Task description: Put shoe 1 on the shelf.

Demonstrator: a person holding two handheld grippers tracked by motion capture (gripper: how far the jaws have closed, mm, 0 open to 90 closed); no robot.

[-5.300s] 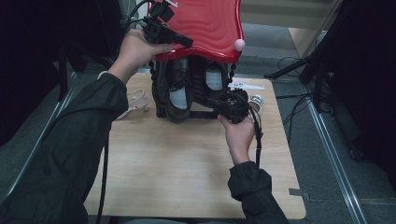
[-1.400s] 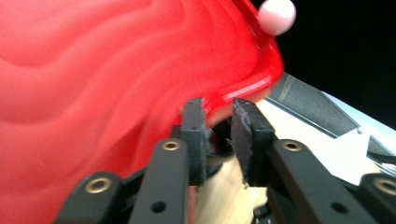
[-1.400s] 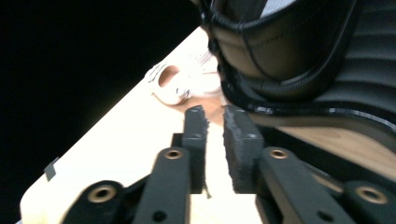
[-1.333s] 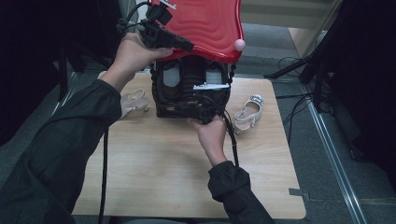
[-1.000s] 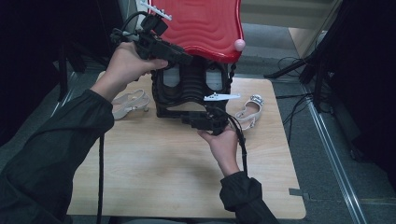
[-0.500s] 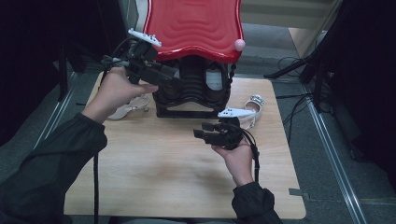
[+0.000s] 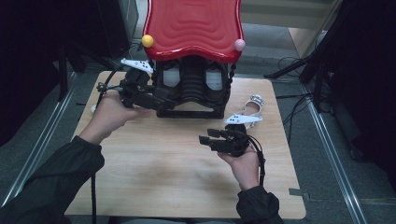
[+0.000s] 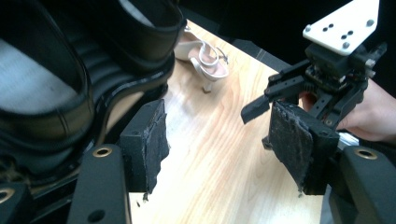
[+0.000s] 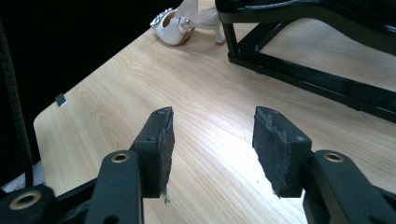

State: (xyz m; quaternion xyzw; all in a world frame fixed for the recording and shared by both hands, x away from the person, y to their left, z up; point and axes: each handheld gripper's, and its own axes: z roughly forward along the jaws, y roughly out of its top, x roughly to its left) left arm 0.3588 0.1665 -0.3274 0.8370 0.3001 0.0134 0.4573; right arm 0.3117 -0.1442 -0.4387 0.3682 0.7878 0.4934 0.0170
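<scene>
A black shoe rack with a red wavy top stands at the back of the wooden table. My left gripper is open at the rack's left front corner. In the left gripper view nothing lies between its pads; a black shoe on the rack sits just to their left. My right gripper hovers open over the table in front of the rack, pointing left. Bare wood shows between its pads in the right gripper view.
A white heeled sandal lies to the right of the rack, also seen as the sandal beyond my left jaws. Another jewelled sandal lies past the rack's base frame. Cables trail on the floor at the right.
My left gripper has come down from the red top's left edge to the rack's left front corner. My right gripper has backed away from the rack's front, out over the open table.
</scene>
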